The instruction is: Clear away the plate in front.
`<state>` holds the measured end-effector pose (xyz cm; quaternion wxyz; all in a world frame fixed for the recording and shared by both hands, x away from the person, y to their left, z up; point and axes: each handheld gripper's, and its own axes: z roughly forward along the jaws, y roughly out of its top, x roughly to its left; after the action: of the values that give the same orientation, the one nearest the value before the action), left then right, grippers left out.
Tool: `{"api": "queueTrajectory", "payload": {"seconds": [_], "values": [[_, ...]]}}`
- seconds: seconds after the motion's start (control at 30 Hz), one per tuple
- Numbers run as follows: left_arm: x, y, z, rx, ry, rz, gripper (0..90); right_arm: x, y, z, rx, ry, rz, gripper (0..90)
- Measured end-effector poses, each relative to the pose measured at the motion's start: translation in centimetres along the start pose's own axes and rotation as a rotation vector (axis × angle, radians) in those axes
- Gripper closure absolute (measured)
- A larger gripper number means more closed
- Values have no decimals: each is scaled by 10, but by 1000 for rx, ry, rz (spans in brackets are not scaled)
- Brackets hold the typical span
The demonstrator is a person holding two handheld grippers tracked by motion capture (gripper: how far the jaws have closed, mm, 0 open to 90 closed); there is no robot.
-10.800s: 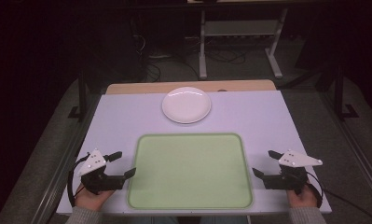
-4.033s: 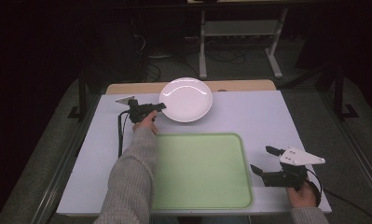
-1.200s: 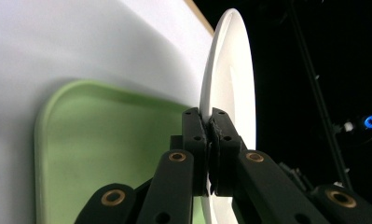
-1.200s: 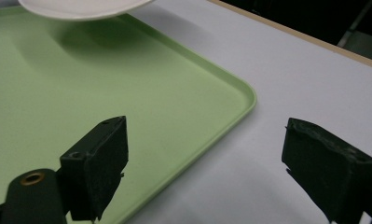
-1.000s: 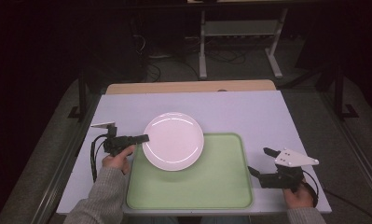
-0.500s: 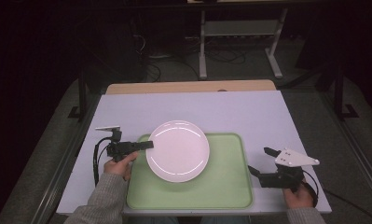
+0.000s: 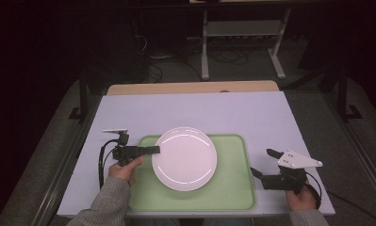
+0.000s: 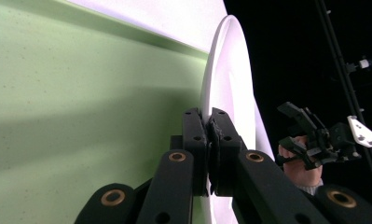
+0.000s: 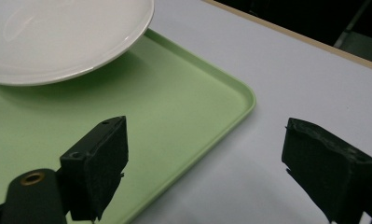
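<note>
While the pale lavender tabletop [image 7: 270,117] carries a flat light-green plastic tray [image 7: 232,188], the round white ceramic plate [image 7: 184,158] sits over the tray's left half, its right edge raised off the tray. Left gripper [image 7: 153,150] is clenched on the plate's left rim. Right gripper [image 7: 262,163] rests released beside the tray's right edge.

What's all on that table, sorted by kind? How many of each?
White plate: 1
Green tray: 1
Hand-held tool: 2, left tool and right tool
Total: 4
</note>
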<state>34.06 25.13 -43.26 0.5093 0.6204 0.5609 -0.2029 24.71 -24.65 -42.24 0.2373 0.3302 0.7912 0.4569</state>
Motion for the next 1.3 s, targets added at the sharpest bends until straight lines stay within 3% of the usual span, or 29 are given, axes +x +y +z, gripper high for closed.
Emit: {"api": "queueTrajectory", "payload": {"seconds": [0.23,0.37,0.57,1.13,1.3], "values": [[1,-4,9,38,32,0,868,0,0,0,-1,1,-1,137],[8,-8,12,37,41,-41,867,1,0,0,3,0,-3,137],[11,-14,13,38,52,-68,867,1,0,0,5,0,-4,137],[2,-21,11,84,152,-1,832,2,-1,2,17,-3,-6,137],[5,-24,12,110,180,-2,819,3,-1,2,18,-2,-8,137]]}}
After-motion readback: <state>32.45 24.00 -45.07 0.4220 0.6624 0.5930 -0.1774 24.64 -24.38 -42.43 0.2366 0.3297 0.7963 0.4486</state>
